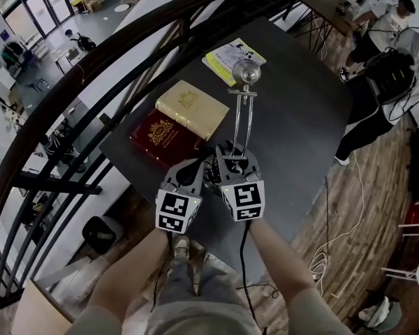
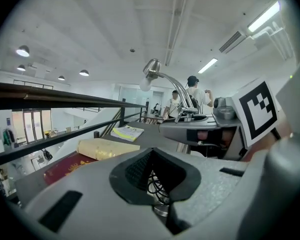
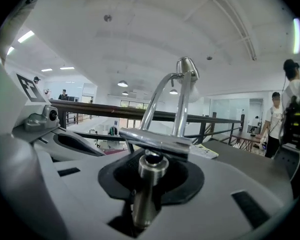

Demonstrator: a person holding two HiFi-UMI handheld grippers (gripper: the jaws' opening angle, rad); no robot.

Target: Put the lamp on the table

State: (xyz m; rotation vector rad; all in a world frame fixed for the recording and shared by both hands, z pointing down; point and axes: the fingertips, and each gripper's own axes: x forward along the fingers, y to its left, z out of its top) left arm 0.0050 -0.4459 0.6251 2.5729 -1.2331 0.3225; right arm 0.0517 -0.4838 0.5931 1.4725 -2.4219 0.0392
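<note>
Tabletop (image 1: 300, 117): one lamp (image 1: 243, 110), perhaps three books (image 1: 192, 108).

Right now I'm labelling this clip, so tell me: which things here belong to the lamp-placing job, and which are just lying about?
Job: chrome desk lamp, dark table, right gripper around the lamp's post, left gripper at its base.
Lying about: red book, beige book, yellow-green booklet.
</note>
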